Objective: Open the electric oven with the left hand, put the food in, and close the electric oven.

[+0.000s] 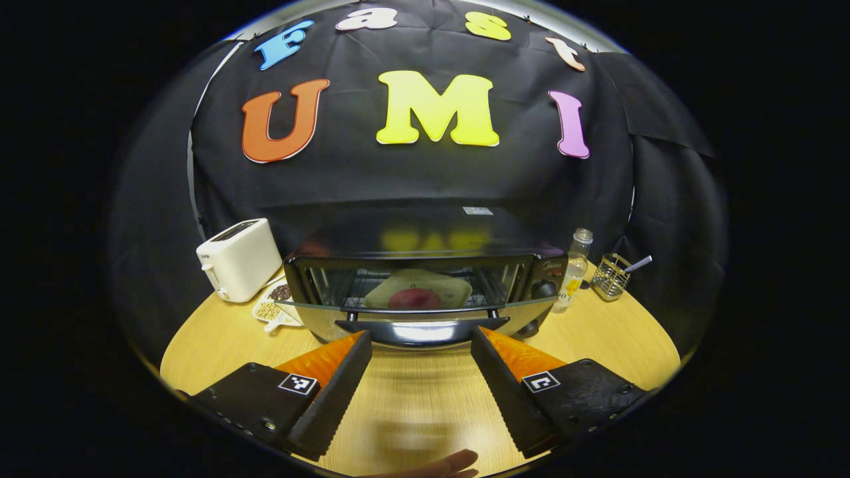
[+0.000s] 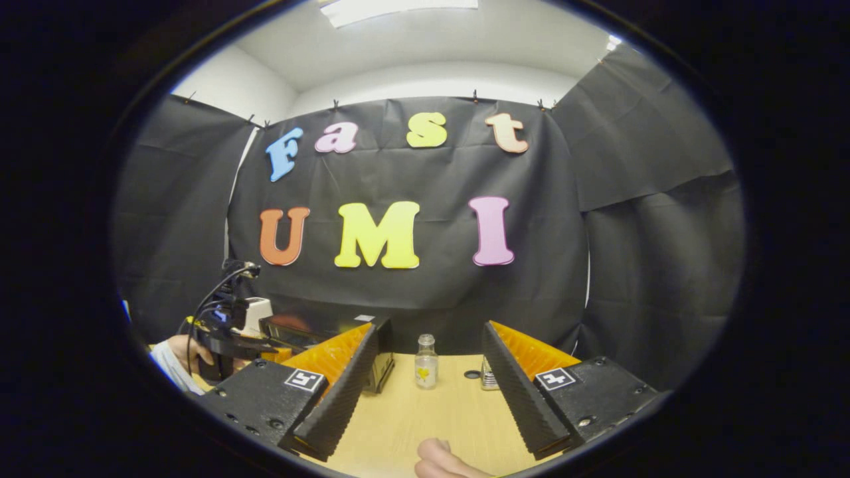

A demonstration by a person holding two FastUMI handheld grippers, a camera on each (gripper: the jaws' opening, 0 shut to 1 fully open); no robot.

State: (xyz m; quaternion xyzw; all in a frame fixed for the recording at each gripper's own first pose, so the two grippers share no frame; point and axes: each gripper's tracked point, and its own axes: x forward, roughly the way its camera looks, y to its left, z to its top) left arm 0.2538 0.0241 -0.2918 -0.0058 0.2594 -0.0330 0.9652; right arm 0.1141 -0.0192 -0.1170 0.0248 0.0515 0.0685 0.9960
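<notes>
1. Left gripper view has the electric oven straight ahead on the table, its glass door partly lowered, the food on a tray inside.
2. Judged stiff and hinged, the door should swing easily; the bar handle along its front edge is the place to hold, though it looks smooth and possibly slippery.
3. Left tool stands spread wide, empty, just short of that handle.
4. Right tool is likewise parted and empty, facing a small bottle.
5. A toaster sits left of the oven, a wire holder right.
</notes>
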